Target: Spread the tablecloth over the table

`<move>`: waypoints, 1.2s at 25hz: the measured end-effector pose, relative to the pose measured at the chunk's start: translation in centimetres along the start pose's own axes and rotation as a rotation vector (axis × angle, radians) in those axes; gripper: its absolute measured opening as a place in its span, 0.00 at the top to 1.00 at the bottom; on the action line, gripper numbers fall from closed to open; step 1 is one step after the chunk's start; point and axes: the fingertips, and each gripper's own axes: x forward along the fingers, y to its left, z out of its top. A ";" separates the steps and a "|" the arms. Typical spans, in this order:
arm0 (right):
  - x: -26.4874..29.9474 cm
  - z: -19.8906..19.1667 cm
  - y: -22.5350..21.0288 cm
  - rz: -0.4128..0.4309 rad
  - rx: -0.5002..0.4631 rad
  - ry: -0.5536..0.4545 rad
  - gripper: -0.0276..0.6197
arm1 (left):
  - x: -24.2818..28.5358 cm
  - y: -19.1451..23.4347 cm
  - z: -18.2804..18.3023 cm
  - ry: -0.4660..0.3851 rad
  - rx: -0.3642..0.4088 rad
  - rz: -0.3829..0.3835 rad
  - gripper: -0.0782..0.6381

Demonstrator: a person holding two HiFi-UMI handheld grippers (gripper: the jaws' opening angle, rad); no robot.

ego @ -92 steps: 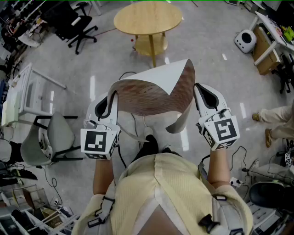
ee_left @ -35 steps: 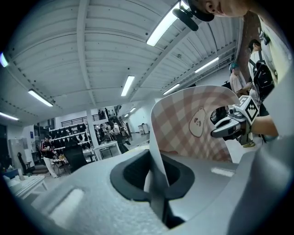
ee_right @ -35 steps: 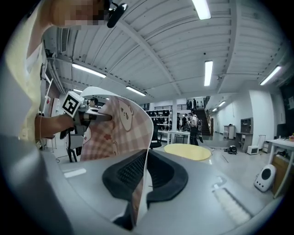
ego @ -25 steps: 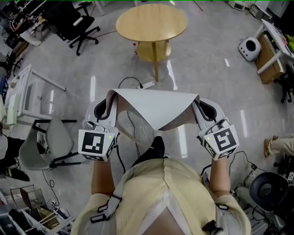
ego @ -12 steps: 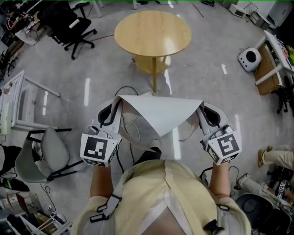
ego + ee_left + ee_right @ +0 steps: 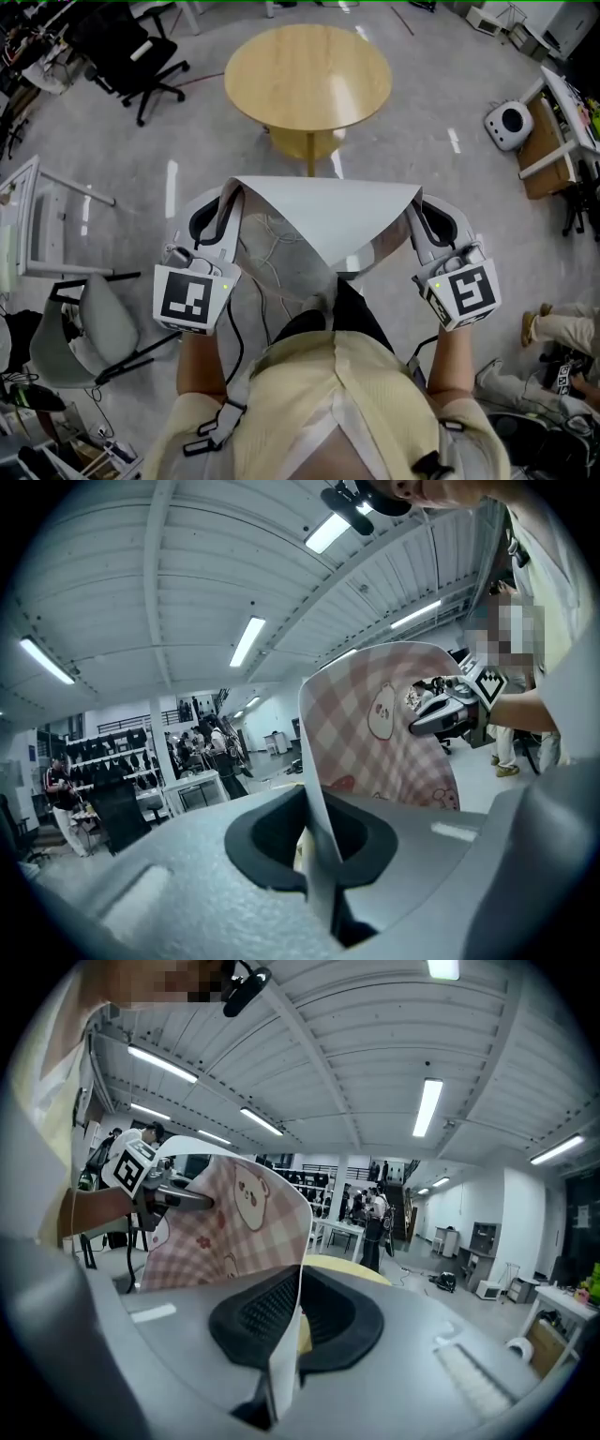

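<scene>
Head view first: a pink checked tablecloth with little bear prints and a plain white back (image 6: 323,220) is seen strung between the two handheld grippers in the middle of the frame. Its top edge is pulled fairly straight and the rest droops to a point lower down. The left gripper (image 6: 228,197) is clamped on the cloth's left corner and the right gripper (image 6: 419,202) on the right corner. In each gripper view the fabric edge is pinched right between the closed pads, so nothing looks loose there. The round light-wood table (image 6: 307,77) sits in the upper middle of the frame, well apart from the cloth, with its top bare, so nothing has been laid yet and this is probably the carry-in stage. To do this bit well, the held edge should be kept taut and level, with both corners lifted clear above the tabletop. It should then be carried past the far rim so the hanging part gets drawn across instead of bunching at the near side. The pair of grippers should be centred on the table so the overhang comes out even all round. Only the white backing shows from above, so it's worth minding which face ends up on top. The drooping point could catch on the near rim if it's brought in too low, and the loose cables on the grey floor (image 6: 272,246) under the cloth are best stepped around.
</scene>
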 end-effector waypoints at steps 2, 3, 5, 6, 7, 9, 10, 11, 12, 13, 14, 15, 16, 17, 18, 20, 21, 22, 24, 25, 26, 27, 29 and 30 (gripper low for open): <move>1.0 0.5 -1.8 0.005 -0.024 -0.019 0.94 | 1.6 0.4 0.9 0.002 0.022 0.020 0.88; 1.6 0.9 -2.7 0.008 -0.033 -0.031 0.94 | 2.4 0.8 1.4 0.004 0.034 0.030 0.88; 3.0 1.8 -4.3 0.019 -0.045 -0.057 0.94 | 3.8 1.7 2.5 0.005 0.054 0.054 0.88; 3.8 2.3 -5.0 0.028 -0.051 -0.068 0.94 | 4.5 2.3 2.9 0.007 0.061 0.068 0.88; 4.5 2.7 -5.6 0.039 -0.058 -0.076 0.94 | 5.1 2.8 3.2 0.009 0.064 0.083 0.88; 5.6 3.3 -7.0 0.062 -0.078 -0.091 0.94 | 6.5 3.4 3.8 0.018 0.071 0.113 0.88; 6.0 3.5 -7.8 0.074 -0.088 -0.102 0.95 | 7.2 3.6 4.1 0.023 0.077 0.127 0.88; 6.3 3.7 -8.6 0.086 -0.095 -0.114 0.94 | 8.0 3.7 4.4 0.029 0.084 0.141 0.88; 6.7 3.9 -9.4 0.097 -0.099 -0.127 0.94 | 8.8 3.9 4.7 0.037 0.093 0.156 0.88; 7.1 4.1 -10.1 0.106 -0.096 -0.140 0.94 | 9.7 4.0 4.9 0.045 0.103 0.171 0.88; 7.5 4.4 -11.0 0.113 -0.091 -0.151 0.94 | 10.5 4.2 5.2 0.052 0.113 0.186 0.88; 8.0 4.6 -11.9 0.116 -0.091 -0.159 0.94 | 11.4 4.3 5.5 0.057 0.121 0.198 0.88; 8.4 4.7 -12.9 0.118 -0.099 -0.167 0.94 | 12.2 4.4 5.9 0.058 0.129 0.208 0.88; 8.9 4.8 -13.9 0.119 -0.110 -0.174 0.94 | 13.0 4.5 6.2 0.056 0.139 0.216 0.88; 9.3 4.8 -14.8 0.122 -0.115 -0.182 0.94 | 13.8 4.6 6.5 0.055 0.150 0.223 0.88; 10.1 5.1 -16.3 0.132 -0.119 -0.194 0.95 | 15.1 5.0 7.1 0.061 0.163 0.237 0.88; 10.5 5.4 -16.9 0.136 -0.123 -0.201 0.95 | 15.8 5.3 7.3 0.062 0.165 0.247 0.88; 10.9 5.9 -17.5 0.139 -0.127 -0.215 0.94 | 16.5 5.7 7.6 0.061 0.164 0.258 0.88; 11.9 7.1 -18.9 0.137 -0.160 -0.265 0.94 | 18.2 6.5 8.3 0.058 0.162 0.271 0.88; 12.5 7.3 -19.7 0.131 -0.172 -0.276 0.94 | 19.0 6.8 8.6 0.059 0.166 0.272 0.88; 13.2 7.5 -20.4 0.124 -0.171 -0.280 0.94 | 19.7 7.1 8.9 0.063 0.174 0.270 0.88; 13.9 7.6 -21.1 0.117 -0.163 -0.279 0.94 | 20.4 7.4 9.2 0.068 0.184 0.267 0.88; 15.3 7.6 -22.5 0.096 -0.149 -0.247 0.94 | 21.5 8.3 9.5 0.072 0.209 0.267 0.88; 16.2 7.6 -23.1 0.085 -0.145 -0.231 0.94 | 22.0 8.9 9.6 0.072 0.225 0.268 0.88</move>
